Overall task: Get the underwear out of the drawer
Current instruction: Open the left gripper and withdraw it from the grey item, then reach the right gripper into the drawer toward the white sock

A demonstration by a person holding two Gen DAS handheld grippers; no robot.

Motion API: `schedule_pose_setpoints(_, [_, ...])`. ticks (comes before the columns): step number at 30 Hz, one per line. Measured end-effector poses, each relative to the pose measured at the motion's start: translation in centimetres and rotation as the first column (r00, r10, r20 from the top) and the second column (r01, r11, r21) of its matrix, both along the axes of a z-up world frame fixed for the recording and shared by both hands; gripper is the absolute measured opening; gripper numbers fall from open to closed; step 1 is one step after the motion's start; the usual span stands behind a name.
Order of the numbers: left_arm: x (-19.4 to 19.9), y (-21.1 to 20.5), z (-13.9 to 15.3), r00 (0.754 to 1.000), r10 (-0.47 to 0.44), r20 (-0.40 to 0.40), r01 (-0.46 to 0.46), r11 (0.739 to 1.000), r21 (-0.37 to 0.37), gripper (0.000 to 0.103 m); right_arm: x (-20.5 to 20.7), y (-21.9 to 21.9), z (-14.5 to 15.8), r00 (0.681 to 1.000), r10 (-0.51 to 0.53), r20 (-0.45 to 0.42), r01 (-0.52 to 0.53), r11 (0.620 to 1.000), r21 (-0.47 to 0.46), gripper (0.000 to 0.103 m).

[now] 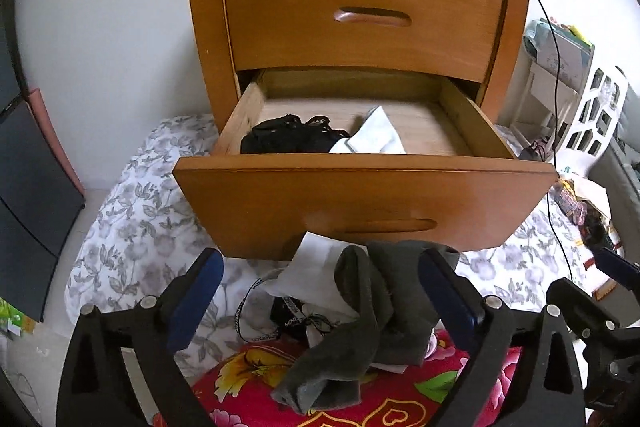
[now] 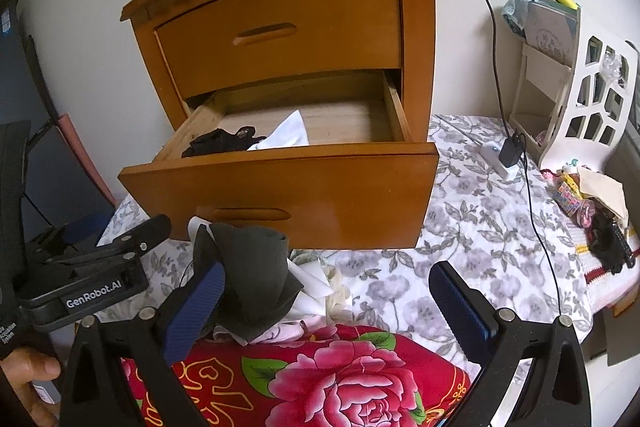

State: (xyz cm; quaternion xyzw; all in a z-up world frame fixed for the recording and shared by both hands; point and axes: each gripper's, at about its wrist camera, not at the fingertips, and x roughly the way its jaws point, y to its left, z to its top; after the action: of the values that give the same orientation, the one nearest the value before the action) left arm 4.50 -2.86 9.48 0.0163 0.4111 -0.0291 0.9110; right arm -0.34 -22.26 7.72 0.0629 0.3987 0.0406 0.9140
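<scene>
The nightstand's lower drawer [image 1: 360,203] [image 2: 280,187] is pulled out. Inside it, at the front left, lies black lace underwear [image 1: 288,137] [image 2: 224,143] with a white cloth [image 1: 372,137] [image 2: 288,135] beside it. My left gripper [image 1: 320,287] hangs open below the drawer front, over a heap of a grey garment [image 1: 360,307] [image 2: 248,275], white cloth and dark pieces with a printed waistband. The grey garment lies loose between its fingers. My right gripper [image 2: 330,307] is open too, to the right of that heap, with nothing in it.
The closed upper drawer [image 1: 360,19] sits above the open one. A black cable [image 2: 496,47] runs down from the nightstand top to a charger [image 2: 508,155]. A white rack [image 2: 580,99] stands at the right. Red floral quilt [image 2: 340,379] lies in front on the grey-flowered sheet [image 2: 460,227].
</scene>
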Motion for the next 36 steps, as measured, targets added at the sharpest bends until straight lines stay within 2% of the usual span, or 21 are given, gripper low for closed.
schedule_pose_setpoints(10, [0.0, -0.1, 0.5, 0.999, -0.012, 0.036, 0.012, 1.000, 0.014, 0.099, 0.4, 0.4, -0.7, 1.000, 0.013, -0.016, -0.013, 1.000, -0.004, 0.103])
schedule_pose_setpoints(17, [1.1, 0.5, 2.9, 0.999, -0.023, 0.040, 0.022, 0.999, 0.030, 0.099, 0.6, 0.6, -0.9, 1.000, 0.019, -0.012, -0.019, 1.000, 0.002, 0.103])
schedule_pose_setpoints(21, [2.1, 0.5, 4.4, 0.998, -0.014, 0.058, 0.011, 0.998, 0.064, 0.099, 0.8, 0.8, -0.6, 1.000, 0.023, -0.001, -0.023, 1.000, 0.001, 0.103])
schedule_pose_setpoints(27, [2.7, 1.2, 5.9, 0.994, 0.021, 0.103, -0.024, 1.000, 0.019, 0.099, 1.9, 1.2, 1.0, 0.998, 0.047, 0.032, -0.046, 0.998, -0.032, 0.103])
schedule_pose_setpoints(30, [3.1, 1.2, 6.3, 0.992, 0.023, 0.121, -0.026, 0.999, 0.026, 0.099, 2.8, 1.3, 1.7, 0.997, 0.072, 0.035, -0.071, 0.997, -0.030, 0.103])
schedule_pose_setpoints(36, [3.1, 1.5, 5.5, 0.990, 0.026, 0.136, -0.027, 1.000, 0.003, 0.099, 5.0, 1.4, 3.8, 0.993, 0.108, 0.038, -0.106, 0.993, -0.043, 0.103])
